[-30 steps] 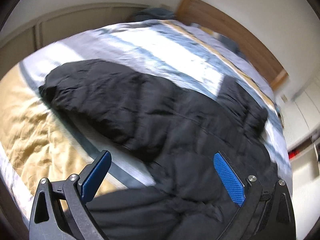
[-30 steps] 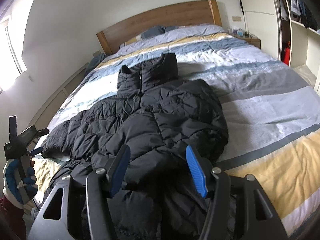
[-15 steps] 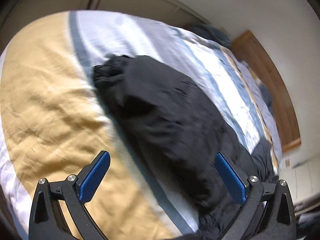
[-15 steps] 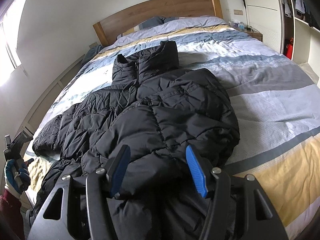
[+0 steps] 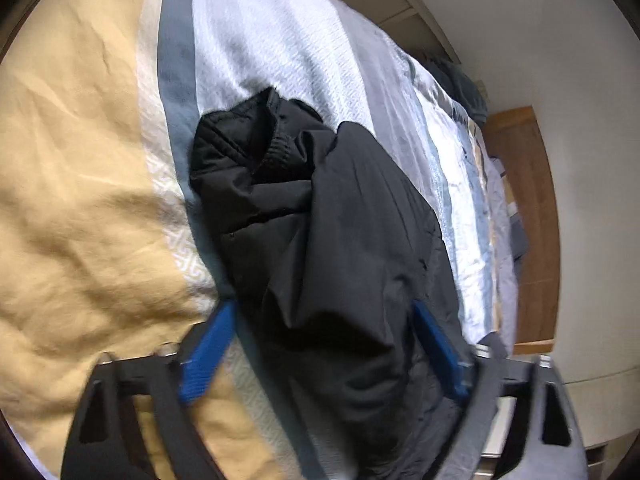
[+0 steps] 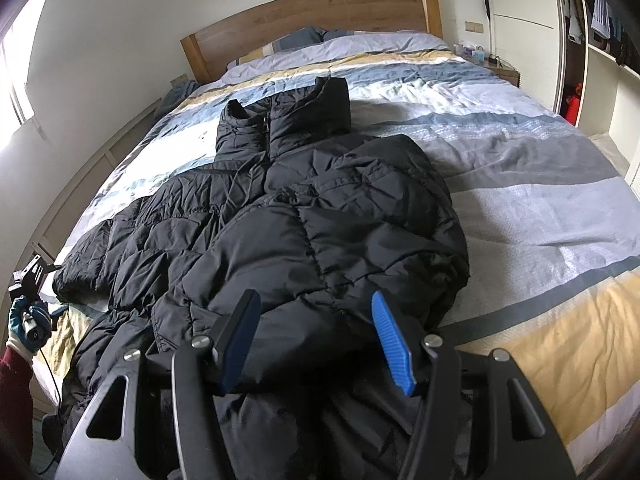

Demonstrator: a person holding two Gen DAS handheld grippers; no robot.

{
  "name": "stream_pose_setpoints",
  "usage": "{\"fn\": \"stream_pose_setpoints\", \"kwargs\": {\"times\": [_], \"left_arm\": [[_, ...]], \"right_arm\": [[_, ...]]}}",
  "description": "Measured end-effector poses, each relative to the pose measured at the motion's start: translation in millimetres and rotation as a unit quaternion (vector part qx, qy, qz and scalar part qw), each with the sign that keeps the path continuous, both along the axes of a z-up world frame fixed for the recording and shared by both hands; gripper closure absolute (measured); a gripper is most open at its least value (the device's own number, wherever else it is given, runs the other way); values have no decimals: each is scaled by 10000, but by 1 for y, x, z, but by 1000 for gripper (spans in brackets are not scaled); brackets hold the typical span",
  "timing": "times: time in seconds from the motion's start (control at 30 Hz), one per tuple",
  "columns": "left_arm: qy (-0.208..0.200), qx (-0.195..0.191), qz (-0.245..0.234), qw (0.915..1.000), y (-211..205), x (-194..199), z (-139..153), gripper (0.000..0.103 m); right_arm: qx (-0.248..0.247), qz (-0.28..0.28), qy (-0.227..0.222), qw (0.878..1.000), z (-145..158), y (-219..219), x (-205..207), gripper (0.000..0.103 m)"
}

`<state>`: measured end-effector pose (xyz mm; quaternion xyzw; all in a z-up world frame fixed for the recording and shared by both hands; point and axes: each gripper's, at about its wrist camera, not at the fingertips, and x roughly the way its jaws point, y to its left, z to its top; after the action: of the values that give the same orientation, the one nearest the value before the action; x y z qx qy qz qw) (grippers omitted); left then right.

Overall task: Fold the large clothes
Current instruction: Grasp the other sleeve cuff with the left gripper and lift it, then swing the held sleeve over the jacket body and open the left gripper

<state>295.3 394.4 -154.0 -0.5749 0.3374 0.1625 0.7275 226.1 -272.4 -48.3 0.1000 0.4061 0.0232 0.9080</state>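
Note:
A black puffer jacket (image 6: 304, 216) lies front up on a striped bed, collar toward the headboard, its right side folded over the body. Its left sleeve (image 5: 320, 208) stretches out to the bed's left side, cuff end (image 5: 256, 136) on the pale stripe. My left gripper (image 5: 320, 344) is open, its blue pads on either side of the sleeve, close above it; it also shows in the right wrist view (image 6: 28, 300) at the bed's left edge. My right gripper (image 6: 316, 340) is open and empty above the jacket's lower hem.
The striped duvet (image 6: 520, 208) covers the whole bed. A wooden headboard (image 6: 312, 12) stands at the far end with pillows (image 6: 304, 38). A nightstand (image 6: 496, 66) and an open wardrobe (image 6: 592, 40) are on the right. A wall and window are on the left.
My left gripper has swung down and in over the outstretched left sleeve, which now sits between its open pads. My right gripper has held its place over the hem.

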Motion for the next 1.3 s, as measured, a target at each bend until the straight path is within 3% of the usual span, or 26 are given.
{"fn": "stream_pose_setpoints", "kwargs": {"times": [0.13, 0.3, 0.4, 0.9, 1.3], "left_arm": [[-220, -231, 20, 9995, 3, -2, -2, 43], [-427, -364, -29, 9984, 8, -4, -1, 81], [-533, -359, -55, 9979, 9, -3, 5, 89], [-822, 447, -639, 9936, -24, 2, 73, 95], [-1133, 1265, -1427, 9751, -87, 5, 141, 96]], "right_arm": [[-26, -37, 2, 10000, 1, -2, -2, 47], [-15, -67, -4, 10000, 3, -4, -7, 47], [7, -85, -8, 10000, 3, -6, -10, 46], [73, -183, -193, 9996, 18, -17, -38, 47], [220, -345, -472, 9980, 36, -38, -71, 46]]}}
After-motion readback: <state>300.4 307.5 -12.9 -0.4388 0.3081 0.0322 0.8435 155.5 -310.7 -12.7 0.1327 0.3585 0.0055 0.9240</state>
